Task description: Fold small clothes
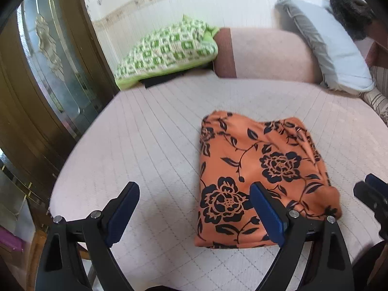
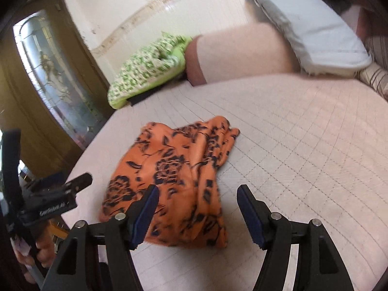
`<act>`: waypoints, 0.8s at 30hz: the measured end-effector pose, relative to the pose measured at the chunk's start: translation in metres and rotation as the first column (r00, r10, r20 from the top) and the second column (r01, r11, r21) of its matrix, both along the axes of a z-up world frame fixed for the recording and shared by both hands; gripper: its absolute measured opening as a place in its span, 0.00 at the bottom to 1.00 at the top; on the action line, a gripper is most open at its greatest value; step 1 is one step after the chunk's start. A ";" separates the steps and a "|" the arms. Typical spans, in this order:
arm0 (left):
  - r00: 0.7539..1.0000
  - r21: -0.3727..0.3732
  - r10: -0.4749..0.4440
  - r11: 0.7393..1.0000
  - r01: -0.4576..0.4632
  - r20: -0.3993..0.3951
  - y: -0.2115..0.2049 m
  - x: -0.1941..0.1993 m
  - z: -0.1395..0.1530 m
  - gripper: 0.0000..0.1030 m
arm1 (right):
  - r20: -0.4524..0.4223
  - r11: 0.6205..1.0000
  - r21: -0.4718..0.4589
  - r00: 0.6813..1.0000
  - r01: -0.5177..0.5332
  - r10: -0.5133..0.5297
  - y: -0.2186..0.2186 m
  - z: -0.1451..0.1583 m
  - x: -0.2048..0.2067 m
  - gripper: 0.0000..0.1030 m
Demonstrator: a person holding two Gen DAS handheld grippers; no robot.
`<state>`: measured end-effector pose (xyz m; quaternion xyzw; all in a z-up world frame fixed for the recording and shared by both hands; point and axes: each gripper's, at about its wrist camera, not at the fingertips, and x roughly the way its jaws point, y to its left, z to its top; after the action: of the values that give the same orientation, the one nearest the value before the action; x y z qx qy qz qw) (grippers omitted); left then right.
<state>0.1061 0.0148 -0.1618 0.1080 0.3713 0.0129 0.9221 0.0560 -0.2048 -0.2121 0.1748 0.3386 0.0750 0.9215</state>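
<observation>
An orange garment with a black flower print (image 1: 262, 177) lies folded into a compact rectangle on the pale quilted bed (image 1: 150, 140). It also shows in the right wrist view (image 2: 174, 181). My left gripper (image 1: 194, 201) is open and empty, hovering over the garment's near left edge. My right gripper (image 2: 197, 208) is open and empty, just above the garment's near right part. The right gripper's tip shows at the right edge of the left wrist view (image 1: 371, 191); the left gripper shows at the left of the right wrist view (image 2: 60, 194).
A green patterned pillow (image 1: 167, 53), a pink bolster (image 1: 266, 53) and a white pillow (image 1: 332, 46) lie at the head of the bed. A wooden door with glass (image 1: 43, 72) stands at the left. The bed's left edge (image 2: 80, 160) is close.
</observation>
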 end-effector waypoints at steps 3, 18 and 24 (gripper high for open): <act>1.000 0.009 0.003 1.000 -0.003 0.031 0.000 -0.012 0.015 0.90 | 0.032 1.000 -0.012 0.999 -0.008 0.008 0.011 0.016 -0.016 0.68; 0.984 0.010 0.050 0.999 -0.053 0.168 0.026 -0.055 0.072 0.91 | 0.120 0.989 -0.145 0.993 0.033 -0.016 0.063 0.083 -0.050 0.68; 0.975 -0.009 0.085 0.996 -0.085 0.208 0.040 -0.064 0.086 0.91 | 0.192 0.980 -0.196 0.981 0.042 -0.003 0.083 0.110 -0.062 0.68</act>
<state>0.0418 0.0548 -0.0755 0.0901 0.2773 0.0635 0.9544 -0.0058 -0.1219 -0.1024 0.0774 0.2527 0.0465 0.9633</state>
